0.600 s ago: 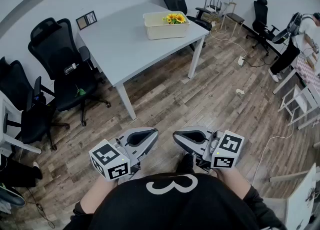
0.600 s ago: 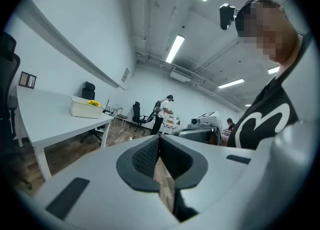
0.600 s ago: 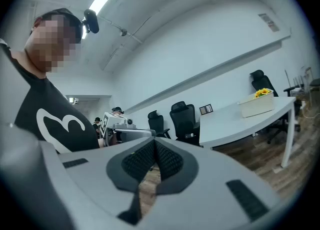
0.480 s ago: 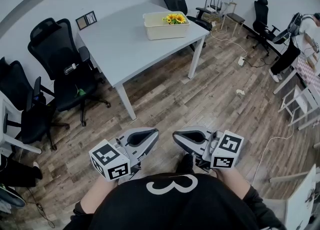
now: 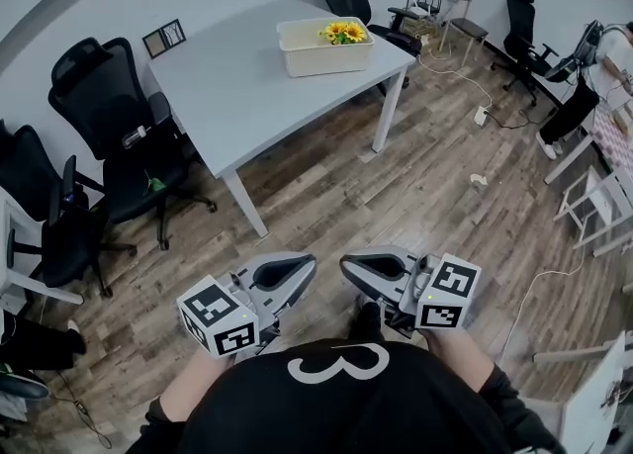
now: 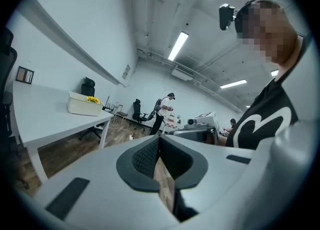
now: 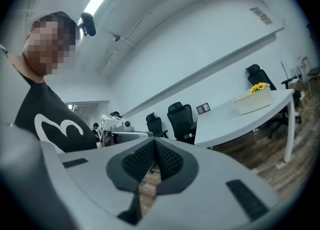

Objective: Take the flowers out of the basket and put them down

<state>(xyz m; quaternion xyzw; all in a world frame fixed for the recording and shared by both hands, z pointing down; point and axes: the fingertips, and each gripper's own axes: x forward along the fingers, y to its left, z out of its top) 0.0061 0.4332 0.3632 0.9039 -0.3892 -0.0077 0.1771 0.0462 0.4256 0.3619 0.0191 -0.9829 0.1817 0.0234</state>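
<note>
You're standing well back from the table (image 5: 237, 96), both grippers held low against your body and pointing about level across the wooden floor. Left gripper (image 5: 295, 268): jaws pressed together, nothing between the pads. Right gripper (image 5: 356, 268): same story, closed and empty.

The target sits far ahead. The cream basket (image 5: 326, 58) is on the table's far right corner, its long side running left to right from where you stand. The yellow flowers (image 5: 339, 33) poke up at its right-hand end.

From here the basket lies almost dead ahead, on the line between your two grippers and well apart from both. Neither is clearly nearer. But the blooms are at the basket's right end, so your right gripper looks the more natural one to reach in. You'd need to close the whole gap to the table first and open those jaws before anything can be lifted; nothing of the task is done yet.
</note>
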